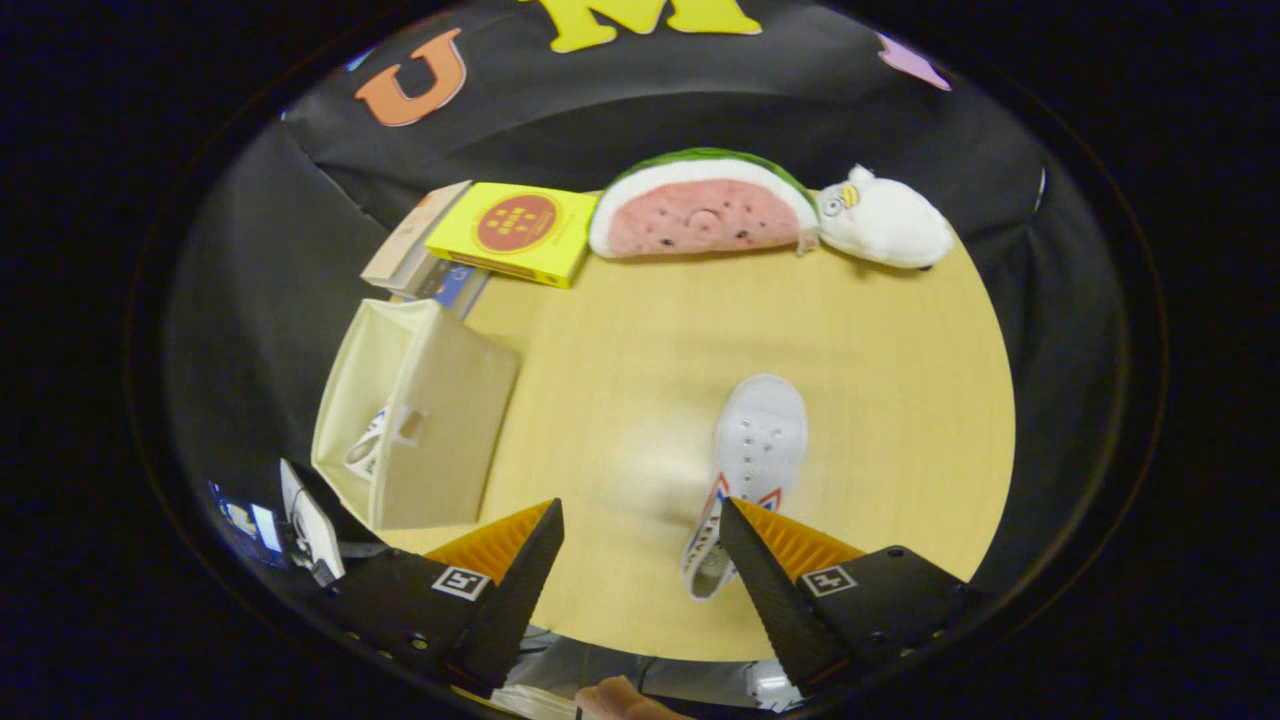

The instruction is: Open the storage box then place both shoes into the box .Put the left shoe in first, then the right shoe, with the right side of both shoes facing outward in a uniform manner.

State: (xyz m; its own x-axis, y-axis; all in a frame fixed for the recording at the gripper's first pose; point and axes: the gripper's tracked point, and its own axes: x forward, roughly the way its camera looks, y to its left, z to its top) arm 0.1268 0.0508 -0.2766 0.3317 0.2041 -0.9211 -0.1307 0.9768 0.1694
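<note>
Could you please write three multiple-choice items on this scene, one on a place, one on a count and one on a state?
1. Where is the white shoe on the table?
A. inside the storage box
B. just ahead of the right finger, heel beside it
C. on the yellow book

2. How many plush toys lie at the table's far edge?
A. one
B. two
C. four

3. How do the jaws of the gripper stand?
A. wide open, holding nothing
B. shut on the shoe
C. shut on the box

Answers: 1 B, its heel sits by that finger; 2 B, a watermelon plush and a white plush; 3 A, bare table shows between the fingers.
</note>
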